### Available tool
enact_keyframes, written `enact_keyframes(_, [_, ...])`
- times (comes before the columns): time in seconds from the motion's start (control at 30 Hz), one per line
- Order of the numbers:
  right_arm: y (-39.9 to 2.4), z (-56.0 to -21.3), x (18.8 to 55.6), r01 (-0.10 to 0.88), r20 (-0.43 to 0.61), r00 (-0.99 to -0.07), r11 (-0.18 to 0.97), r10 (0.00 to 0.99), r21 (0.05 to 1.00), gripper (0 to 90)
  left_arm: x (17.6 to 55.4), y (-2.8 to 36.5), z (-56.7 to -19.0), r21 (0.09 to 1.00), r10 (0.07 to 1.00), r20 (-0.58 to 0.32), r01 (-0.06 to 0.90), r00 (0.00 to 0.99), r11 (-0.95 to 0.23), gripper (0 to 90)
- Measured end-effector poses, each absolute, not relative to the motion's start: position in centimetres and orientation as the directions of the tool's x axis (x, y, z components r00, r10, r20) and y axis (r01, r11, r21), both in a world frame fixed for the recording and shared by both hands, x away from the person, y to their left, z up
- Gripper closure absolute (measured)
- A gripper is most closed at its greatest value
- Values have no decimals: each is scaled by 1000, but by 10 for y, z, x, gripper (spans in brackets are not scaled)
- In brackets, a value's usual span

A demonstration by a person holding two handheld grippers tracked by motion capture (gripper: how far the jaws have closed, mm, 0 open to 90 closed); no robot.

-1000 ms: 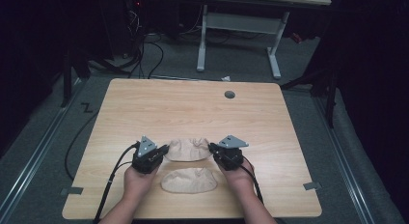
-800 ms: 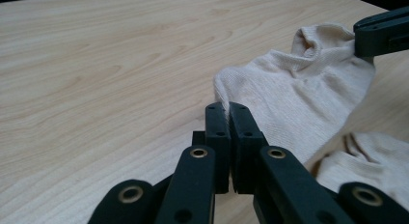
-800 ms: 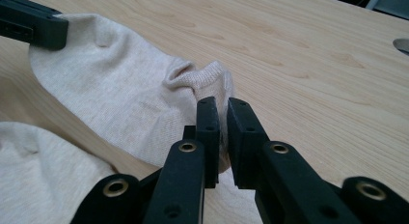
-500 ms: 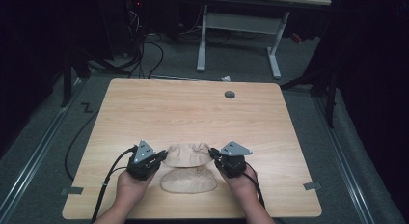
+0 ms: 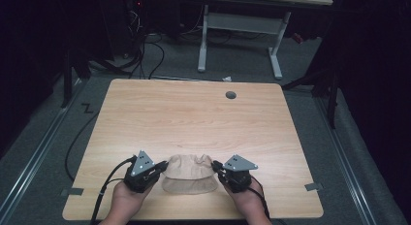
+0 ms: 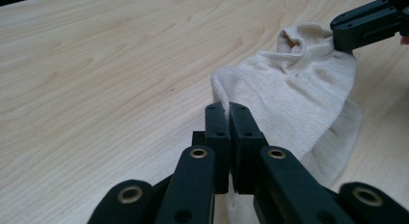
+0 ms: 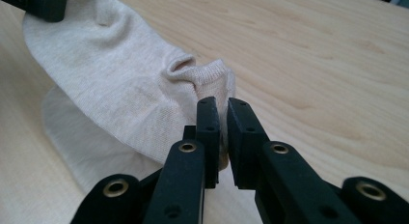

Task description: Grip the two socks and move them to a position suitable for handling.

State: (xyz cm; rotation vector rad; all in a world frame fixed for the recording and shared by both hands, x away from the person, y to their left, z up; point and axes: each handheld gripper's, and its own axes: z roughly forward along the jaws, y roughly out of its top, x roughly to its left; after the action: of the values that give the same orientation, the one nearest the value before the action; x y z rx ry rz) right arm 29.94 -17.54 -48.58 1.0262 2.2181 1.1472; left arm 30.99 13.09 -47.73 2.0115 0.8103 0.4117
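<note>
A beige sock (image 5: 186, 165) hangs stretched between my two grippers, just above the wooden table (image 5: 194, 113) near its front edge. My left gripper (image 5: 162, 167) is shut on one end of it (image 6: 226, 110). My right gripper (image 5: 215, 166) is shut on the ribbed cuff at the other end (image 7: 221, 105). A second beige sock (image 5: 190, 186) lies flat on the table under the held one, partly covered by it. In the left gripper view the held sock (image 6: 289, 89) sags toward the right gripper's jaws at the top right. In the right gripper view the flat sock (image 7: 67, 132) shows beneath.
A round grommet hole (image 5: 230, 95) sits near the table's far edge. Behind the table stand a white desk frame (image 5: 240, 36) and floor cables (image 5: 145, 50). Tape marks (image 5: 71, 191) lie on the floor at the front corners.
Both grippers have pulled the held sock toward the front edge, slightly raised. It now hangs over the second sock instead of lying beyond it.
</note>
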Motion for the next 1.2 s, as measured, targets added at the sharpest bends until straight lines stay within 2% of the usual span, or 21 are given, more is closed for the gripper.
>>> enact_keyframes(0.2, [-181, -491, 287, 424, -49, -639, 405, 767, 810, 840, 304, 133, -483, 829, 668, -31, 392, 744, -399, 877])
enact_keyframes(0.37, [-182, -491, 282, 422, -43, -645, 403, 763, 812, 840, 298, 139, -490, 843, 666, -95, 416, 740, -342, 877])
enact_keyframes(0.73, [-175, -498, 281, 433, -42, -667, 432, 744, 791, 839, 296, 135, -499, 812, 654, -81, 430, 752, -395, 875])
enact_keyframes(1.2, [-174, -512, 288, 497, -22, -667, 466, 745, 732, 833, 304, 133, -518, 749, 656, -83, 481, 750, -456, 867])
